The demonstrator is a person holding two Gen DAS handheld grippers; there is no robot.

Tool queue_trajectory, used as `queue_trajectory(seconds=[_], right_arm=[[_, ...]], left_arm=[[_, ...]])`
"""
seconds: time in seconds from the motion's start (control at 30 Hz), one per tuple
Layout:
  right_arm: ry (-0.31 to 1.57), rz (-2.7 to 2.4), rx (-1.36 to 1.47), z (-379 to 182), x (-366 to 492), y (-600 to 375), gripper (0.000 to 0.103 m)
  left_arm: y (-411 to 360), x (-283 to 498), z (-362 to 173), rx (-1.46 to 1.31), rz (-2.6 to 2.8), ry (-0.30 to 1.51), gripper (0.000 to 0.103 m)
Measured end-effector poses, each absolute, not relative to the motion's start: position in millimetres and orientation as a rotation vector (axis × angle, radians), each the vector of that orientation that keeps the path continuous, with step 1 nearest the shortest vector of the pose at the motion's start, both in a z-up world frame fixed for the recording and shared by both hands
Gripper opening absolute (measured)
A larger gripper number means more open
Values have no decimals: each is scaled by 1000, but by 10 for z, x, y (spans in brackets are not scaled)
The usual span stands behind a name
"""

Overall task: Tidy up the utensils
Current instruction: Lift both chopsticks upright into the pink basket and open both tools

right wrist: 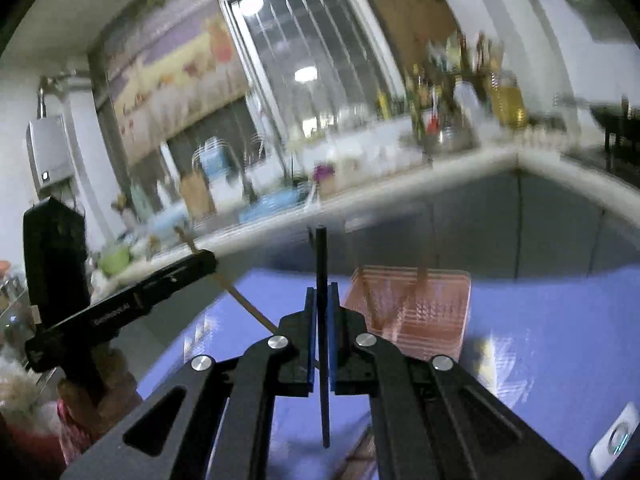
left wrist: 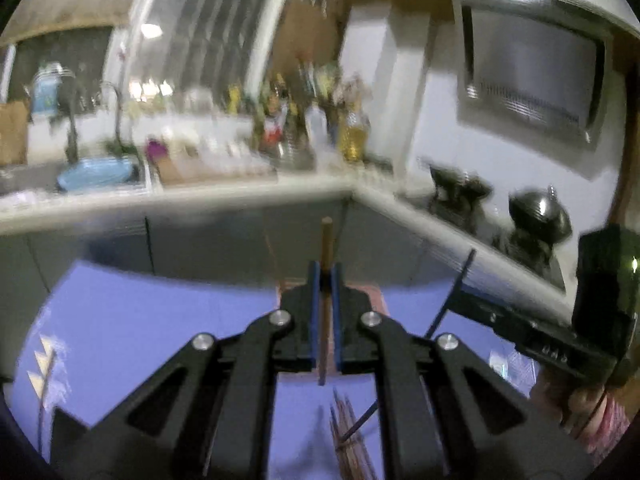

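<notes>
My left tongs (left wrist: 325,270) are clamping a wooden chopstick (left wrist: 327,240); my right tongs (right wrist: 322,294) are clamping a black chopstick (right wrist: 321,256) above the purple counter (right wrist: 540,320).

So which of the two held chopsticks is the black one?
The black chopstick is the one clamped in the right gripper. The left gripper holds a light brown wooden chopstick instead.

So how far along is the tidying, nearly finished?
Not nearly. Two sticks seem already in the pink basket. Left tongs grip a wooden chopstick, right tongs a black chopstick, both lifted. A bundle of chopsticks remains on the blue cloth.
</notes>
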State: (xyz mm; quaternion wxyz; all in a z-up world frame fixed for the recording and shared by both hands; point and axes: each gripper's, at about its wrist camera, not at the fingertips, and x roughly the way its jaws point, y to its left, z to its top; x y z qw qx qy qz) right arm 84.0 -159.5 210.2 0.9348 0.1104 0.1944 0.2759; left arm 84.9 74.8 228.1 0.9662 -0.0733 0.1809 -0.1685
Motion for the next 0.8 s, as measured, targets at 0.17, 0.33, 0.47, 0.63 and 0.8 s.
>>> queue_trajectory(seconds=[0.17,0.33,0.47,0.63,0.8], right_arm=[[314,521,218,2454,1206,-1553,5],[321,473,168,2371,1654,-1500,5],[379,455,156,2062,1909,-1530,5],[477,465,172,1682,2047,-1544,5],[554,497,190,1454,2006,-1496,8]], left_arm=[[687,1173,2642,-111,-316,301,4],[517,1626,2494,-40,-299,357,4],[391,1885,2173,4,-287,414,4],[289,2037,1807,26,-277,471,5],[231,2121,1528,57,-191,544,9]])
